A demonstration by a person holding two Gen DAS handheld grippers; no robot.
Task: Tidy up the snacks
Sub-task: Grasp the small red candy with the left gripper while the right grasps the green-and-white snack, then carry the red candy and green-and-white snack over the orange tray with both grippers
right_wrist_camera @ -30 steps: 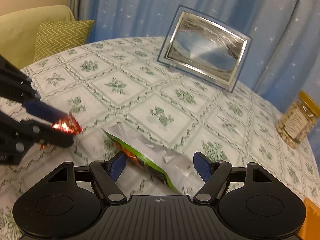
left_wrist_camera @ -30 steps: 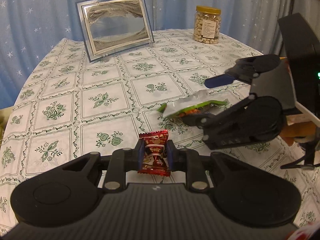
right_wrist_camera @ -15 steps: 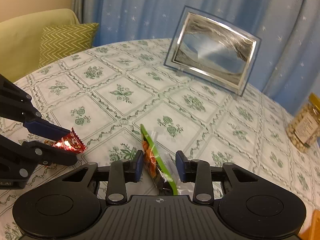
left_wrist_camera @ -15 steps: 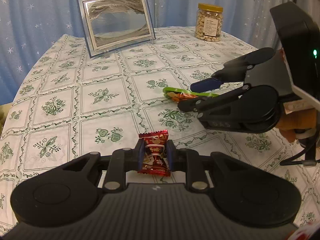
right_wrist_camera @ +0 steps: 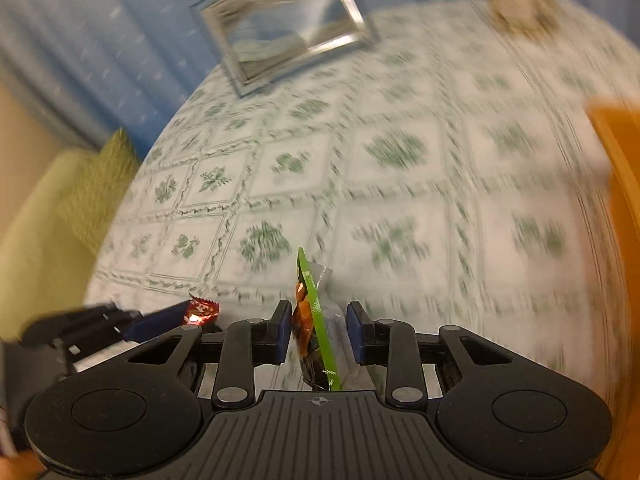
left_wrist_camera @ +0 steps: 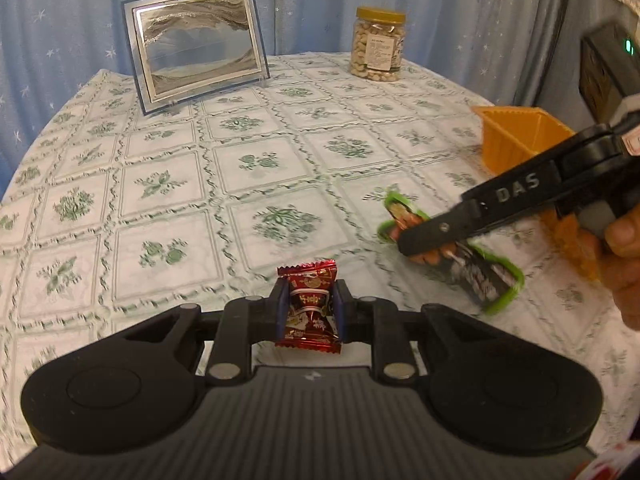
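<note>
**Fingers clamp a snack in each gripper**

Fingertips of the left gripper (left_wrist_camera: 309, 312) pinch a red wrapped candy (left_wrist_camera: 310, 306) above the floral tablecloth (left_wrist_camera: 240, 160). Right gripper (right_wrist_camera: 319, 332) jaws are closed on a green-edged snack packet (right_wrist_camera: 316, 328), held edge-on off the cloth. An orange bin (left_wrist_camera: 516, 136) stands near the table's right side, a peanut jar (left_wrist_camera: 378, 44) beyond.

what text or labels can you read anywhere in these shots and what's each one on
"DAS": raised letters on the arm of the right hand-held gripper.
Red candy wrapper in the left hand-held gripper: printed characters, too small to read.
Label on the nut jar: too small to read.
Green snack packet: print blurred, unreadable.
The right wrist view is motion-blurred; no text can be read there.
</note>
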